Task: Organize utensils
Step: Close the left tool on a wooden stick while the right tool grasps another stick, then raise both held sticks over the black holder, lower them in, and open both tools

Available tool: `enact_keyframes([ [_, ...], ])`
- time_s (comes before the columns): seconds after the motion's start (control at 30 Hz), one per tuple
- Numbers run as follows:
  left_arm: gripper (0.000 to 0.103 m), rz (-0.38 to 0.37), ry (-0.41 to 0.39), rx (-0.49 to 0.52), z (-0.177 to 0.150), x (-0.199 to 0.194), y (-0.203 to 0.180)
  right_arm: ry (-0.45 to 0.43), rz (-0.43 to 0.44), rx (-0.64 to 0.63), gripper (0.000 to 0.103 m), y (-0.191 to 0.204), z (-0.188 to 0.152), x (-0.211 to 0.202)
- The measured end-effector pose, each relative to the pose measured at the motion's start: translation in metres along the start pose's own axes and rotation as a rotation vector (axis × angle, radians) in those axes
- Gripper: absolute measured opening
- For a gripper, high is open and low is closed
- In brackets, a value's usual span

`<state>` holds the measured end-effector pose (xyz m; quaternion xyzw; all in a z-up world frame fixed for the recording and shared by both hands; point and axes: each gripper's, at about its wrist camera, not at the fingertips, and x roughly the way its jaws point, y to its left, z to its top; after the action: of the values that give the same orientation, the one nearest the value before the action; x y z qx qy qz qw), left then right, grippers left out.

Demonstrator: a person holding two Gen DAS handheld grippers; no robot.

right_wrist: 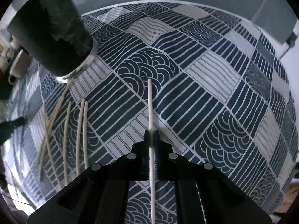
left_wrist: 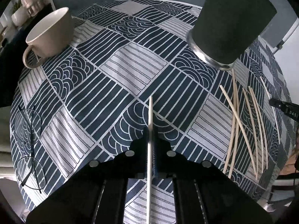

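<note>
My left gripper [left_wrist: 150,130] is shut on a pale chopstick [left_wrist: 150,112] that runs lengthwise between its jaws and pokes out ahead of them, above the patterned cloth. My right gripper [right_wrist: 151,133] is likewise shut on a white chopstick [right_wrist: 150,102], held along the jaws. Several more chopsticks [left_wrist: 244,123] lie loose on the cloth at the right of the left wrist view, and the same chopsticks [right_wrist: 74,130] lie at the left of the right wrist view. A dark cylindrical holder [left_wrist: 228,24] with a shiny base stands behind them; the holder [right_wrist: 54,33] fills the right wrist view's upper left.
A beige mug [left_wrist: 48,35] stands at the far left on the blue-and-white patterned tablecloth [left_wrist: 115,78]. A pair of glasses [left_wrist: 28,140] lies near the cloth's left edge. The other gripper's dark tip [left_wrist: 284,107] shows at the right edge. The table edge curves round close behind the holder.
</note>
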<state>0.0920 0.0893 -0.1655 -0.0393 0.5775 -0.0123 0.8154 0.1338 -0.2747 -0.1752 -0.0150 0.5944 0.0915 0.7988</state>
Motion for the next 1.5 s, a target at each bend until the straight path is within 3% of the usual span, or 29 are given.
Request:
enact_keyframes([
  [0.27, 0.004, -0.016, 0.012, -0.081, 0.009, -0.012, 0.02, -0.037, 0.061, 0.044, 0.004, -0.012, 0.006, -0.022],
  [0.6, 0.004, 0.046, -0.155, 0.001, 0.073, -0.079, 0.018, -0.225, 0.101, -0.013, 0.004, -0.006, 0.067, -0.09],
  [0.87, 0.004, -0.004, -0.343, 0.097, 0.132, -0.143, -0.024, -0.341, 0.164, -0.083, 0.004, 0.021, 0.122, -0.132],
  [1.03, 0.005, -0.048, -0.43, 0.1, 0.168, -0.166, -0.043, -0.409, 0.229, -0.112, 0.004, 0.044, 0.15, -0.154],
  [1.3, 0.005, -0.177, -0.504, 0.093, 0.194, -0.164, -0.068, -0.474, 0.327, -0.177, 0.004, 0.08, 0.179, -0.16],
  [1.5, 0.005, -0.229, -0.538, 0.073, 0.208, -0.158, -0.075, -0.489, 0.395, -0.178, 0.004, 0.092, 0.195, -0.15],
])
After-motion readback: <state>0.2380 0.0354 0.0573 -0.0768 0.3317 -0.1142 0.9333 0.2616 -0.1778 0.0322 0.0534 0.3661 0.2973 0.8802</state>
